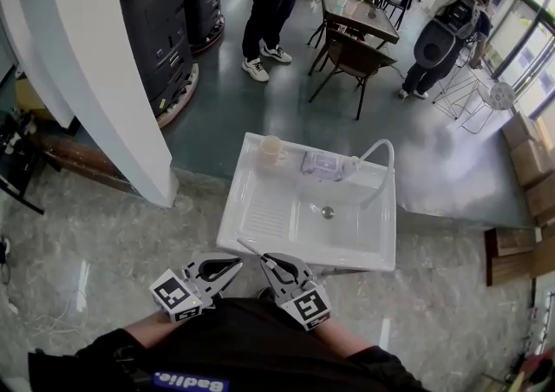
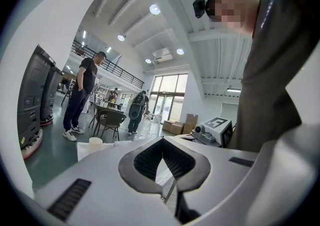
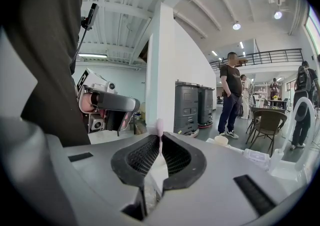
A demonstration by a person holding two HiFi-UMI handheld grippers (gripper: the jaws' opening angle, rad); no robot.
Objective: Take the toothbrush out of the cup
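In the head view both forearms come up from the bottom edge, held close to the body in dark sleeves. The left gripper [image 1: 236,265] and right gripper [image 1: 267,261] sit side by side at lower centre. Their tips angle in toward each other and point at the near rim of the white sink [image 1: 236,208]. The toothbrush [image 1: 251,251] slants up and to the left from the right gripper's tips, over the sink's near edge. It is well apart from the cup [image 1: 271,149], which stands on the sink's back ledge at its upper left corner, left of the curved faucet [image 1: 382,159].

In the left gripper view the left gripper [image 2: 163,143] is level, its jaws brought together at the tips with nothing held between the pads. The cup [image 2: 95,143] shows low at the left. The right gripper [image 2: 214,131] with its marker cube lies just to the right.

In the right gripper view the right gripper [image 3: 160,140] has its jaws closed on the toothbrush [image 3: 159,129]. Its pale pink end stands upright just above the tips. The left gripper [image 3: 107,105] is at the left, the cup [image 3: 221,140] right of centre.
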